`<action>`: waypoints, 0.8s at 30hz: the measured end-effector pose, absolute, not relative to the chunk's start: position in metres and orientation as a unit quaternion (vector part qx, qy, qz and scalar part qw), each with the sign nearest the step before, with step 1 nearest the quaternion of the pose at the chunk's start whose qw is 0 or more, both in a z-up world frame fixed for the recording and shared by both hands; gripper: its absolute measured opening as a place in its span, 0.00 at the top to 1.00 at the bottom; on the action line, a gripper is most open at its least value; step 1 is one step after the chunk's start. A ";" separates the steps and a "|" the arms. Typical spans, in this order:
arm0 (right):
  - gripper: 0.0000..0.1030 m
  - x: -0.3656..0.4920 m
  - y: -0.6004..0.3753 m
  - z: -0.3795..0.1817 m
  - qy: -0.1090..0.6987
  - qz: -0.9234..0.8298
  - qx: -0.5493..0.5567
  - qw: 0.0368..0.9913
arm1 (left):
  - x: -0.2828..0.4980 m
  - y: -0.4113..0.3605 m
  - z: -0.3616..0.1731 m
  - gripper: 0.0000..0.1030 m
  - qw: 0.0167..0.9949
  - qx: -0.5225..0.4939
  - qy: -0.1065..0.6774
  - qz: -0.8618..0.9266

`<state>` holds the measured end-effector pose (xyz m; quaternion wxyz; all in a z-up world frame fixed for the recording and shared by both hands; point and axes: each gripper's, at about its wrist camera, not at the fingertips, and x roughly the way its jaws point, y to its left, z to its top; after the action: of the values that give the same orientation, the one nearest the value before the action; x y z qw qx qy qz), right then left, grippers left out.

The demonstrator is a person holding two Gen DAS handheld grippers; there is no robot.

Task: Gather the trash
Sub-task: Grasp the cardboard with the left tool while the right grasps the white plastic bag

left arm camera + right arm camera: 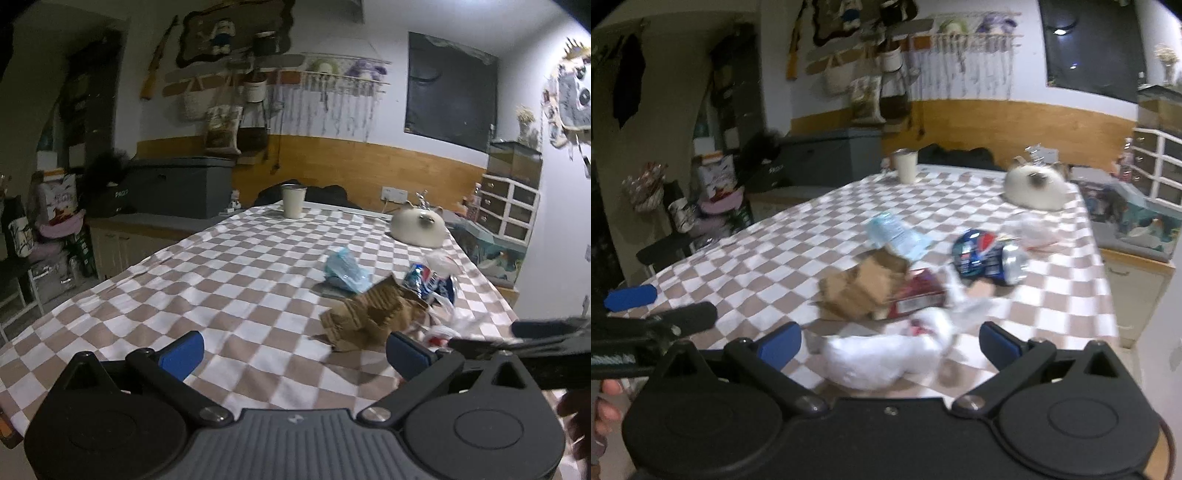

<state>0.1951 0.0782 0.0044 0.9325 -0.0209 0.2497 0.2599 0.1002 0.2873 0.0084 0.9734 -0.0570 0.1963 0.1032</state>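
Observation:
Trash lies on the checkered table (184,295): torn brown cardboard (369,314) (862,288), a crumpled light-blue wrapper (345,267) (895,234), a crushed blue soda can (424,282) (986,258), a red packet (918,295) and a white plastic bag (882,356) (448,314). My left gripper (295,354) is open above the near table, the cardboard just beyond its right finger. My right gripper (890,343) is open with the white bag lying between its fingers, not clamped.
A cream cup (293,201) stands at the far table edge, a round white cat-shaped object (417,225) at the far right. Cabinets, a grey box (177,188) and bags stand left of the table; white drawers (509,206) stand right.

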 end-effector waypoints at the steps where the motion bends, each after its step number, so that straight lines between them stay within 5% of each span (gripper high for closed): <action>1: 0.00 0.199 0.086 0.001 0.255 0.259 -0.018 0.931 | 0.101 0.292 0.009 0.00 0.973 -0.063 0.196 0.102; 24: 0.00 0.245 0.021 -0.043 0.315 0.118 0.013 0.942 | 0.221 0.271 -0.031 0.05 0.943 -0.238 0.233 0.004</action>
<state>0.2448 0.0205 -0.0428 0.9416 0.0130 0.3148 0.1185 0.2210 0.2707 -0.0314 0.9430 -0.2379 0.2328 0.0039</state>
